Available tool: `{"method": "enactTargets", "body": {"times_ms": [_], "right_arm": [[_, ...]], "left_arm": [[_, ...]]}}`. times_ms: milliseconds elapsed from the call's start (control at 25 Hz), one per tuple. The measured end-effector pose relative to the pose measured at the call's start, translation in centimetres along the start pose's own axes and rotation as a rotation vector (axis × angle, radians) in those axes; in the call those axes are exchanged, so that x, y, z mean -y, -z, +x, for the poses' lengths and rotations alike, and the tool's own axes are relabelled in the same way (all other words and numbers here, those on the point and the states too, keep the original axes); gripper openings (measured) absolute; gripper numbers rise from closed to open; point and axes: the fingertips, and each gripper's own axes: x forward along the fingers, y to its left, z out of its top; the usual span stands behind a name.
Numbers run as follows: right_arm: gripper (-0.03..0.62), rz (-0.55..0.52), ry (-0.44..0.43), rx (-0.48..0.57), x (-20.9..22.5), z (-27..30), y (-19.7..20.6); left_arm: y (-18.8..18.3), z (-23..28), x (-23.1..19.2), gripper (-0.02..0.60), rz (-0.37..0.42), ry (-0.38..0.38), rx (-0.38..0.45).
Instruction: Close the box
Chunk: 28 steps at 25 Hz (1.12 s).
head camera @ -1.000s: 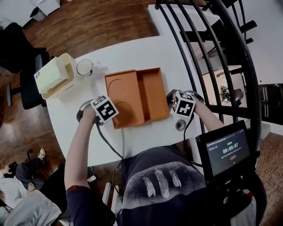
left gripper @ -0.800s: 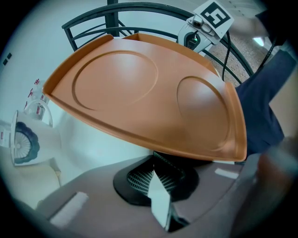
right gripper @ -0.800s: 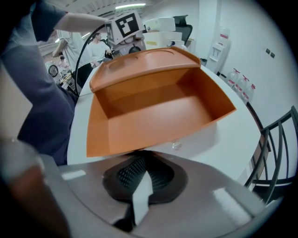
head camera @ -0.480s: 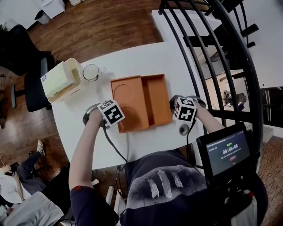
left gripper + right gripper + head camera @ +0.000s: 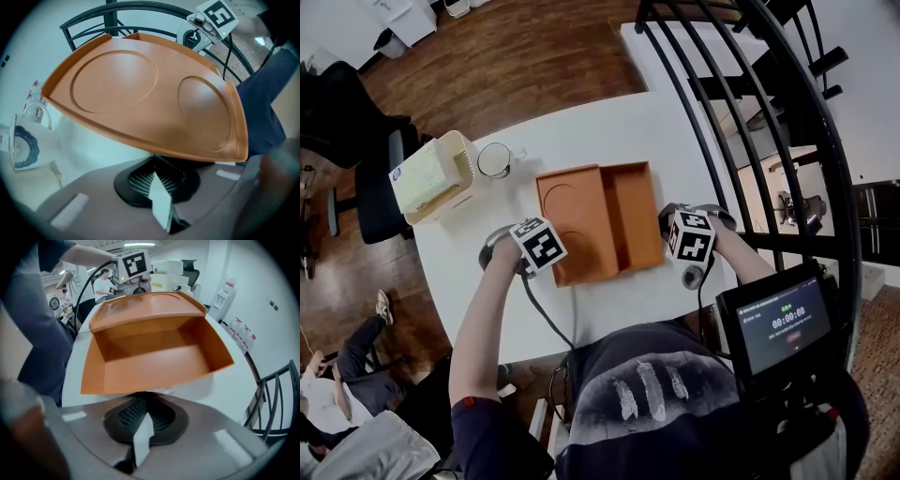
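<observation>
The orange box [image 5: 635, 212] lies open on the white table [image 5: 609, 117], its lid [image 5: 565, 221] folded out flat to the left. My left gripper [image 5: 546, 251] is at the lid's near left edge. In the left gripper view the lid [image 5: 150, 98] spreads just above my left gripper [image 5: 161, 206], whose jaws are together with nothing between them. My right gripper [image 5: 689, 234] is at the box's right wall. In the right gripper view the hollow box [image 5: 150, 357] fills the middle, just beyond my right gripper [image 5: 140, 437], also shut and empty.
A cream basket [image 5: 431, 173] with papers and a glass mug [image 5: 494, 159] stand at the table's far left. A black railing [image 5: 741, 122] runs along the right edge. A small round grey object [image 5: 692, 277] lies near the right gripper. A chair [image 5: 356, 178] stands left of the table.
Both grippers have closed in a little on the box, the left toward the lid's edge, the right toward the right wall. The box has stayed open.
</observation>
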Motion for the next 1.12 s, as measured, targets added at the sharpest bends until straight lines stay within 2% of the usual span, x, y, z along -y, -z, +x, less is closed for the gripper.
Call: {"method": "enactTargets", "body": {"times_ms": [320, 1120], "right_arm": [[0.005, -0.007, 0.035, 0.031, 0.7, -0.2, -1.0], [0.005, -0.063, 0.055, 0.006, 0.7, -0.3, -1.2]], "left_arm": [[0.1, 0.0, 0.1, 0.017, 0.006, 0.001, -0.003], [-0.1, -0.2, 0.4, 0.017, 0.0, 0.02, -0.005]]}}
